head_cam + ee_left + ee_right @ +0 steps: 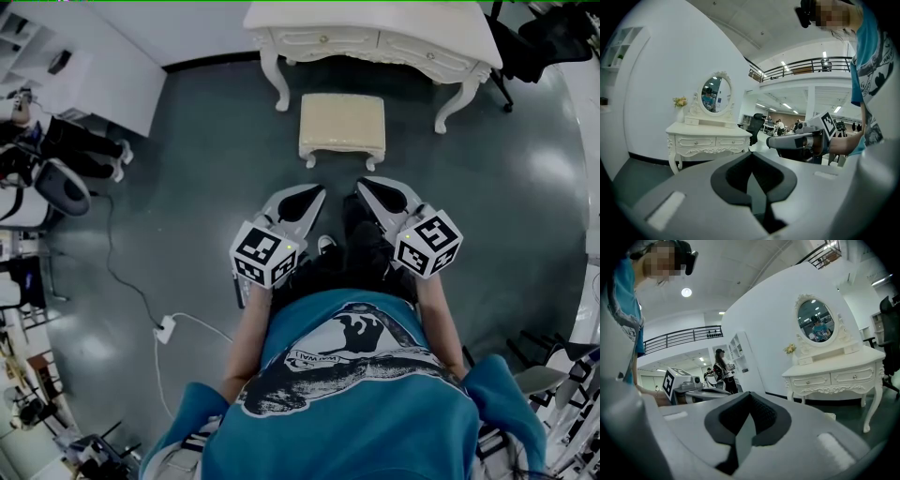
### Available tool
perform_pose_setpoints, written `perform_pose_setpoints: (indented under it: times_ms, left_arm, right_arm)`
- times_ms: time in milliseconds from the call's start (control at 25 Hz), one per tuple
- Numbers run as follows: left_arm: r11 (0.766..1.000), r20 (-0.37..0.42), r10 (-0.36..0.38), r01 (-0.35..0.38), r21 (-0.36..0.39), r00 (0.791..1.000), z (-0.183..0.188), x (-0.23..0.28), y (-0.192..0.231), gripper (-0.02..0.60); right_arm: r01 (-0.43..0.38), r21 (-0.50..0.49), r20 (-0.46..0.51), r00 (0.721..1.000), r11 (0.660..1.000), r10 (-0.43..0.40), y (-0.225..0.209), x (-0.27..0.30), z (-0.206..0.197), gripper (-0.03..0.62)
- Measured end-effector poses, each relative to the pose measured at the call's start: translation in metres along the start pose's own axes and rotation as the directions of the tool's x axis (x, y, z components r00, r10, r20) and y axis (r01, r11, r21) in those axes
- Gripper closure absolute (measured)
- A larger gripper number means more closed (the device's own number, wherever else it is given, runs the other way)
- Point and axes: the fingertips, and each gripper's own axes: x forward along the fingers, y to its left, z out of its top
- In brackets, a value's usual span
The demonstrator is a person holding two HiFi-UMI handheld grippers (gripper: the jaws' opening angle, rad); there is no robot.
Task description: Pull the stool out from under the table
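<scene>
A cream padded stool stands on the dark floor just in front of the white dressing table, clear of its legs. My left gripper and right gripper hover side by side a little short of the stool, both shut with nothing held. In the left gripper view the left gripper has its jaws together, and the dressing table with its oval mirror stands beyond. From the right gripper, jaws also pressed together, I see the table and a corner of the stool.
A white cabinet lines the left wall. A cable with a white power block trails over the floor at left. A black chair stands right of the table. Chairs and clutter crowd the far left.
</scene>
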Motion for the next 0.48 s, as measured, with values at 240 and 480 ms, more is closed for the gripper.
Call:
perform_pose_setpoints:
  times_ms: [240,480]
  left_arm:
    - [1.0,0.009,0.002,-0.002,-0.012,1.0,0.003,0.002,0.006,0.566]
    - [1.0,-0.001,-0.008,0.008,-0.014,1.0,0.003,0.011,0.009,0.566]
  right_arm:
    - [0.003,0.005,-0.004,1.0,1.0,-0.003,-0.003,0.003,-0.001,0.594]
    - [0.01,0.014,-0.003,1.0,1.0,-0.01,-0.011,0.005,-0.001,0.594]
